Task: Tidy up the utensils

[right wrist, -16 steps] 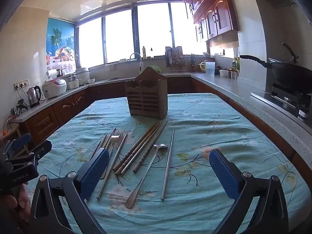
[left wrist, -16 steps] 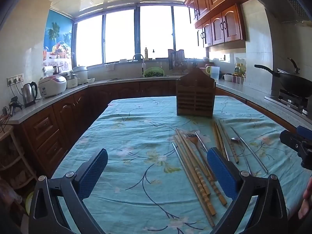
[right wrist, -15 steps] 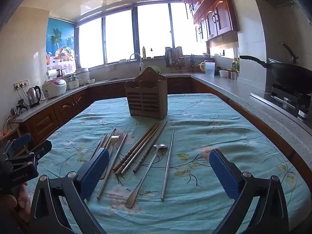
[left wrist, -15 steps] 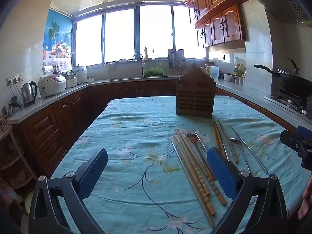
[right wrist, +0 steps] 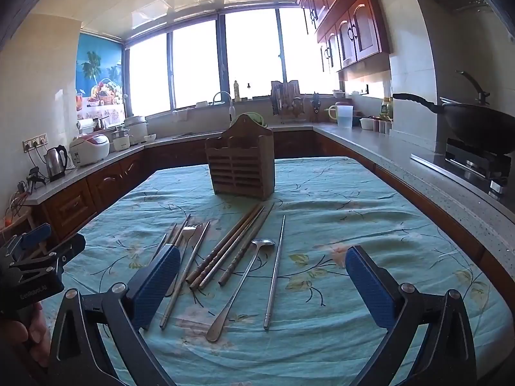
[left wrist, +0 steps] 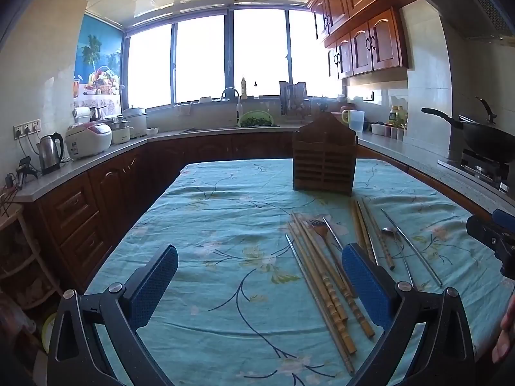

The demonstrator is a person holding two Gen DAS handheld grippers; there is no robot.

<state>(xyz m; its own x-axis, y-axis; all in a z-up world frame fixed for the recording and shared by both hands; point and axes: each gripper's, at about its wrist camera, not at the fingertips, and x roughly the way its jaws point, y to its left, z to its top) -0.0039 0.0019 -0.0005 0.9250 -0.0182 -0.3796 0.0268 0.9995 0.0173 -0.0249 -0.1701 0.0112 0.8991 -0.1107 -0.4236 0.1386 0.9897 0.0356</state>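
The utensils lie loose on the desk [right wrist: 322, 337], which a turquoise flowered cloth covers, in front of the wooden holder [right wrist: 241, 164]; in the right wrist view they fan out side by side: a fork [right wrist: 190, 230], a bundle of brown wooden chopsticks [right wrist: 231, 244], a long steel spoon [right wrist: 244, 280] and a single steel chopstick [right wrist: 276, 267]; the holder stands upright behind them, near their far tips but apart from them.

The left wrist view shows the pale bamboo chopsticks [left wrist: 325, 286] in full length, while the right wrist view hides them mostly behind one finger; only the right wrist view looks onto the top edge of the holder, and no utensil stands up from it.

The left gripper [left wrist: 257, 286] hangs above bare cloth, its blue fingers [left wrist: 154, 286] spread wide and grasping nothing; one finger covers part of the chopsticks in the picture, whether it touches them I cannot tell.

The right gripper [right wrist: 262, 286] is released just as wide, slightly tilted down over the spoon and the steel chopstick, holding nothing.
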